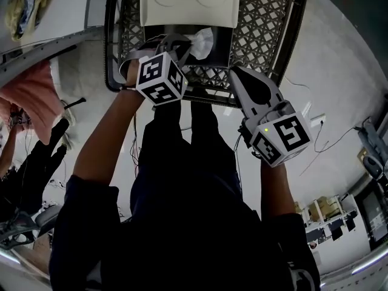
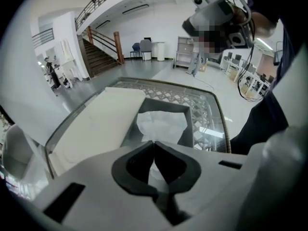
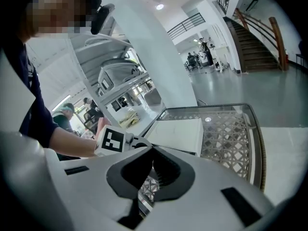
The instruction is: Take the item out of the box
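Pale polished floor spreads under the person's dark-clad legs, with thin cables trailing across it at four o'clock in the head view. At twelve o'clock in that view stands the bench, a clear top over a diamond lattice inside a dark metal rim.

On the bench's near side sits the box, dark-walled and open. Its white lid lies flat just beyond it, toward twelve o'clock.

Inside the box rests the white item, crinkled like a thin plastic bag. Its upper edge rises to the left tongs, which are pinched together on that edge. The rest of the item sits within the box walls.

The right tongs are at about four o'clock from the box, over the bench's near rim. Their tips are closed together on nothing, and only lattice shows behind them.

Farther off is a bright white hall, with a wood-railed staircase at ten o'clock in the left gripper view and pale shelving at the far wall.
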